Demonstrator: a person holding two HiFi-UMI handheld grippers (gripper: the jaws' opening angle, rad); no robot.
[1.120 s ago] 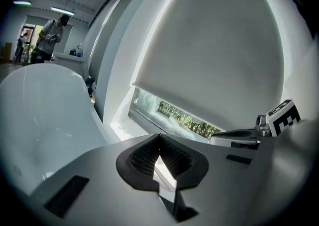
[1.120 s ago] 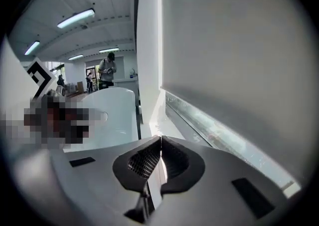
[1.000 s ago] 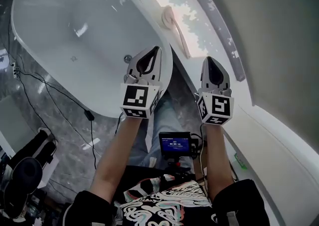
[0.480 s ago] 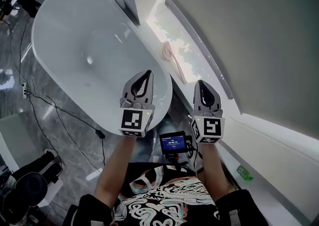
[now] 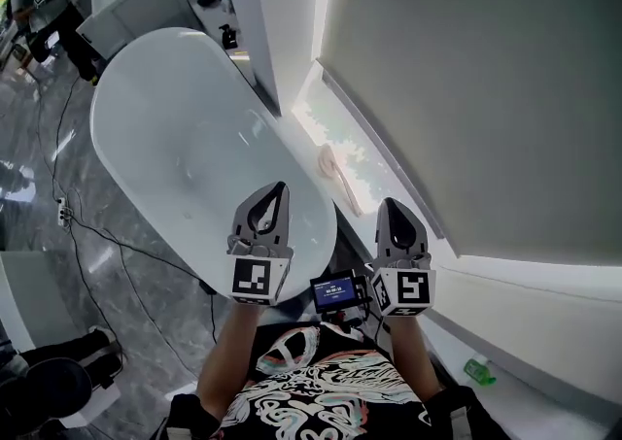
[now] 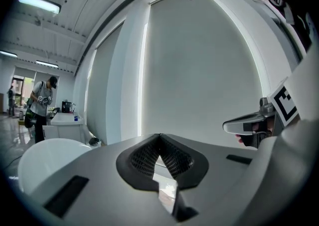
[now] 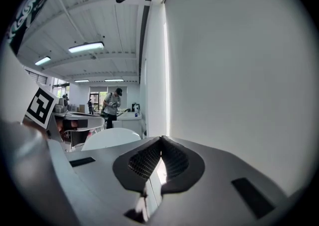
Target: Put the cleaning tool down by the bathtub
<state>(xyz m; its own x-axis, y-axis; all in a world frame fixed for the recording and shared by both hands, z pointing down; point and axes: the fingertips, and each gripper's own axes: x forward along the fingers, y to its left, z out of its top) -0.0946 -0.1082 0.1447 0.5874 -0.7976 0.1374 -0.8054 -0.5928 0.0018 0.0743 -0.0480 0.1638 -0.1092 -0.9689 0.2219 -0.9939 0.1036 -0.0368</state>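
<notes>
Now: left gripper (image 6: 159, 136) pads pressed together tip to tip, nothing between them. Right gripper (image 7: 160, 141) likewise, clenched on nothing. Both are held side by side, pointing away from the body.

Ahead of the fingertips, in the gap between the two grippers, the cleaning tool (image 5: 333, 172) lies flat on the bright window ledge (image 5: 374, 176). It appears to be a pale, long-handled brush. It sits just beside the bathtub (image 5: 185, 137), along the tub's right rim, and is apart from both grippers.

Long axis: roughly in line with the grippers, slightly slanted. The broad head is at the far end and the thin handle end points back toward the right fingertips.

Nearer hand: the right. The handle end lies just ahead and a little left of it. The left gripper hangs over the near end of the tub, with the rim between it and the tool.

Judgement: the tool is already down by the tub, so the placing looks done. Any regrasp would fall to the right gripper, at the handle.
</notes>
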